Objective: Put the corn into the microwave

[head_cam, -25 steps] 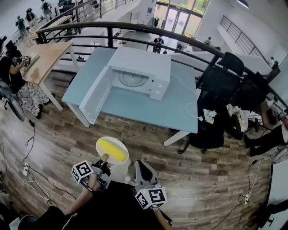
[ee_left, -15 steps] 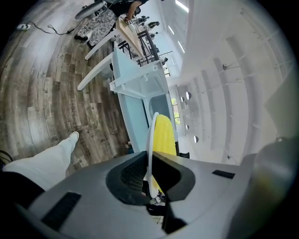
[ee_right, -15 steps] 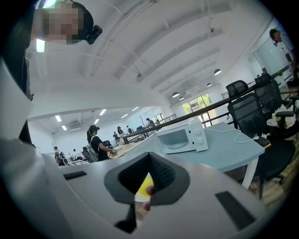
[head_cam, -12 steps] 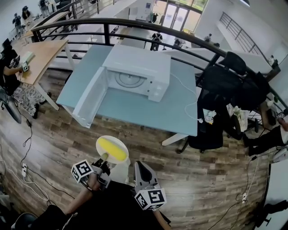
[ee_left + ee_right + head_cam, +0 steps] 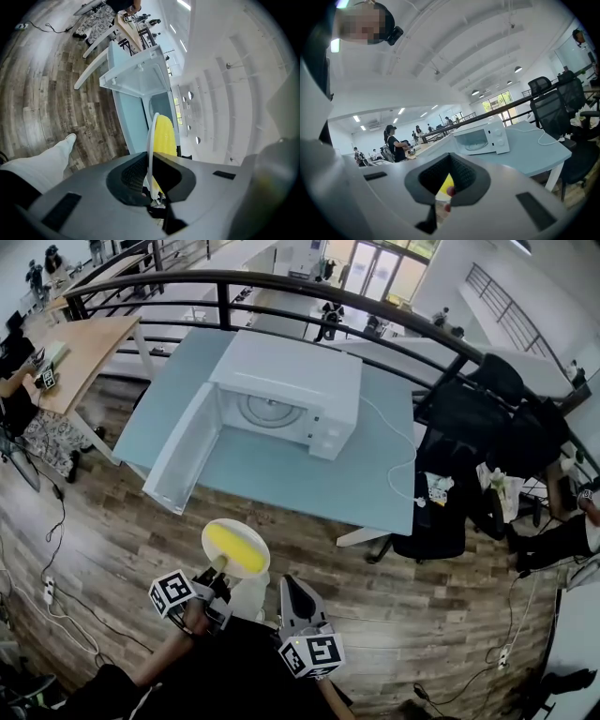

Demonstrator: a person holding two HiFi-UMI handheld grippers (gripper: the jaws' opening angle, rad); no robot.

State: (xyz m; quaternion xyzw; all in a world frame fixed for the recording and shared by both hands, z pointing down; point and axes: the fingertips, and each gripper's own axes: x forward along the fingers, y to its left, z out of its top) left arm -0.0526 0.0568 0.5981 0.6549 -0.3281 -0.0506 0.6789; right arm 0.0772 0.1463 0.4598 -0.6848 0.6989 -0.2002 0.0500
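Head view first: we have the left gripper [image 5: 217, 571] out in front of us, its fingers [image 5: 132, 172] pinching the near rim of a white plate [image 5: 246, 568]. The corn [image 5: 234, 551] lies yellow across the middle of that plate, well short of the microwave [image 5: 286, 390]. That microwave sits on the pale blue bench [image 5: 319, 479], and its door [image 5: 183, 448] is swung wide on its left side as we look down at it, with the turntable [image 5: 272, 412] showing inside. Our right gripper [image 5: 290, 585] hangs on our side of the microwave too, fingers [image 5: 462, 176] pressed together on nothing, so the whole load rides on one pinch. And that is the worry. The plate juts out from a single rim hold, so we reckon any sag or roll of the wrist could tip it and send the round cob rolling off onto the floor before it reaches the microwave. The thin rim could also slide in the fingers if we jolt. Closer to the microwave, the open door stands out toward us on the side our loaded gripper is on, and a careless line could knock the plate against it.
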